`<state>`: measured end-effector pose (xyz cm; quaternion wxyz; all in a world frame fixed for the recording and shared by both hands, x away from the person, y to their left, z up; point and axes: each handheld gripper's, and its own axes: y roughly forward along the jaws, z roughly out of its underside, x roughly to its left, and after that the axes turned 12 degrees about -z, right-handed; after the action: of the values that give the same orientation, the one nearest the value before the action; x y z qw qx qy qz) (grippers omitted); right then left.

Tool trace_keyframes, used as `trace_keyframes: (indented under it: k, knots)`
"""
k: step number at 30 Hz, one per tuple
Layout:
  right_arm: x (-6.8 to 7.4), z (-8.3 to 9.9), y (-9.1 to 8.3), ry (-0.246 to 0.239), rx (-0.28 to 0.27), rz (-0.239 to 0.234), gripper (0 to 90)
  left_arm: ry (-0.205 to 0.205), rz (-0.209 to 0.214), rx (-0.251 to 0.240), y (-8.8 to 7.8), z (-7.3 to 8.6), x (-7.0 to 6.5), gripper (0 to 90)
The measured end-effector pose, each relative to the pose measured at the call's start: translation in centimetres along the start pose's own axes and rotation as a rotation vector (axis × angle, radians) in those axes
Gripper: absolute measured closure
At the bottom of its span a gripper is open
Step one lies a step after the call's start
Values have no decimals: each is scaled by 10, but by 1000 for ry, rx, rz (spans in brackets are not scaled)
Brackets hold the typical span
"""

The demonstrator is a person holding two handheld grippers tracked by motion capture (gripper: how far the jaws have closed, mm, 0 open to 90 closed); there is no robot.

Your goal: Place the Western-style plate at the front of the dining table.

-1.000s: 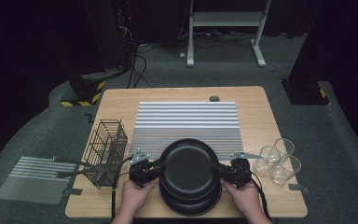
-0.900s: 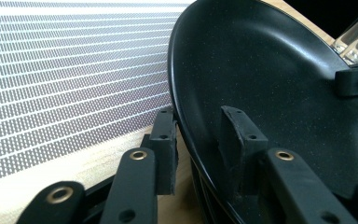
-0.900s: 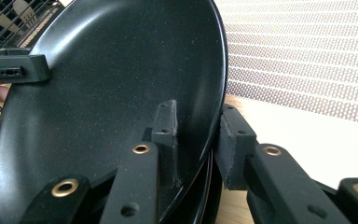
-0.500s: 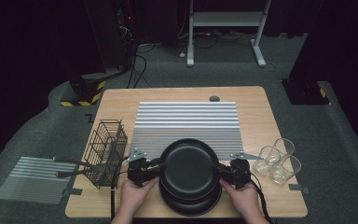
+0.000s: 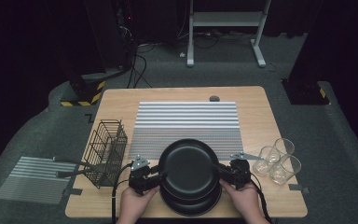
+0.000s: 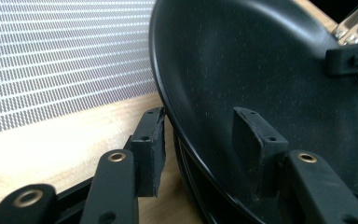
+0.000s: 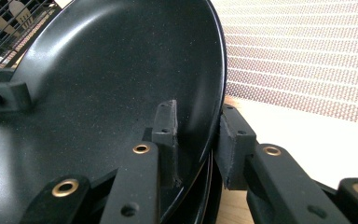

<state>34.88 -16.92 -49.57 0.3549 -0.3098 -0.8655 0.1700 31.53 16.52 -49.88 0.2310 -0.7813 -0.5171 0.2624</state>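
little has shifted on the table since the earlier high views: both hands sit where they were, but the left gripper [image 6: 200, 149] has just been opening its jaws, and in the left gripper view the top plate's rim now stands between the pads with a clear gap on the outer side, one pad inside the bowl and one outside, so it straddles the rim without pinching it. the right gripper [image 7: 198, 140] has not changed; in its own view one pad lies against the plate's inner face and the other sits right at the outer edge, which reads as a grip on the rim, though the contact on the outer pad is hard to confirm. the top plate [image 5: 189, 169] is tilted up off the black stack [image 5: 189, 205] beneath it, at the 6 o'clock edge of the table [image 5: 121, 207], likely because taking it from opposite sides, at 9 and 3 o'clock, keeps a wide, slick dish level while it is peeled off the pile. the striped mat [image 5: 189, 128] lies just past it toward 12 o'clock, a likely landing spot. the wire basket [image 5: 106, 151] stands at 9 o'clock and the glasses [image 5: 277, 161] cluster at 3 o'clock, both clear of the lift. no brand, label or writing can be read on anything.
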Motion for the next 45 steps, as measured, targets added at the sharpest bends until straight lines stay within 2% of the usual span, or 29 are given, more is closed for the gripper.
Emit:
trace_keyframes:
  k: [9,10,17,23,27,28,33,35,36,37,39,41,42,43,44,45]
  knots:
    - [0,1,0,-4,-3,-5,711,-11,29,-21,4,5,-1,569]
    - [-1,1,0,-19,-5,-7,708,-19,27,-29,4,6,-2,569]
    - [-3,1,1,-27,-10,-16,710,-18,33,-18,6,2,-1,575]
    - [-8,-13,5,-40,-35,9,719,-19,26,-43,18,-7,2,584]
    - [-15,-22,6,-52,-62,-6,731,-34,35,-75,22,-6,3,589]
    - [-16,-22,6,-50,-58,-11,724,-24,36,-81,22,-5,4,592]
    - [-13,-17,7,-54,-23,-12,644,-21,32,-93,22,-3,4,596]
    - [-11,-14,6,-68,-19,3,613,-23,27,-98,22,-2,3,597]
    - [-10,-13,6,-65,-12,9,596,0,25,-102,21,-3,4,597]
    - [-9,-12,4,-55,4,13,581,-2,24,-108,22,-2,4,597]
    - [-6,-9,2,-65,26,14,560,-2,23,-106,21,-2,4,599]
    - [-3,-4,2,-72,26,-12,507,-3,24,-104,21,-3,4,600]
    - [-2,-3,2,-66,27,-25,497,-2,25,-103,21,-3,4,600]
    - [-1,0,5,-77,32,-35,523,-4,26,-102,21,-3,5,602]
    - [3,4,8,-111,14,6,556,-4,22,-103,21,-3,5,605]
    - [3,4,8,-111,14,6,556,-4,22,-103,21,-3,5,607]
